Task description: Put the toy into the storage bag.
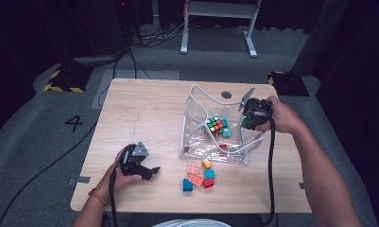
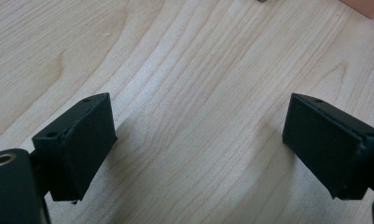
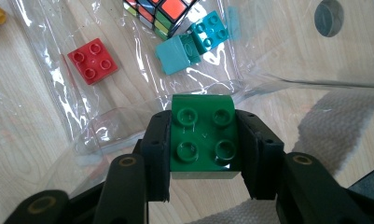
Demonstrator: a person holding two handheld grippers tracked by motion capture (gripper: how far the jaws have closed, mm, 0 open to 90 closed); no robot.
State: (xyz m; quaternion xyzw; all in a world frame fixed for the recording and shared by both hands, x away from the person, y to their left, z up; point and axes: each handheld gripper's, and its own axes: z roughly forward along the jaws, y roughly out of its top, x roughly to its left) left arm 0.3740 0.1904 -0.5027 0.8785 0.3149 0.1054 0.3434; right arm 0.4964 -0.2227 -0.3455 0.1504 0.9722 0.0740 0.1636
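Clamped between the black jaws of our right gripper [image 3: 204,154] is a green brick [image 3: 204,136], square, glossy, with four round studs on top, held at the right edge of the clear plastic pouch [image 1: 199,137], as the high view shows. Our left gripper [image 2: 198,144] stands wide open with nothing between its jaws, resting low over bare wood near the table's front left. Inside the pouch we see a multicoloured puzzle cube [image 1: 215,126], a teal brick [image 3: 211,31] touching a lighter teal piece [image 3: 174,55], and a red brick [image 3: 93,60] with four studs lying apart from them. White webbing straps [image 3: 336,122] run along the pouch edge. Just in front of the pouch, on the table [image 1: 144,109], lies a loose cluster [image 1: 199,176] of bricks: we count one orange, two pinkish, one teal, one red and one blue. The tabletop is pale wood with visible grain and a dark round grommet [image 1: 226,94] near its far edge. Around it the floor is grey, marked with a "4" [image 1: 73,123], crossed by black cables, with yellow-and-black striped weights and a white frame further back against darkness.
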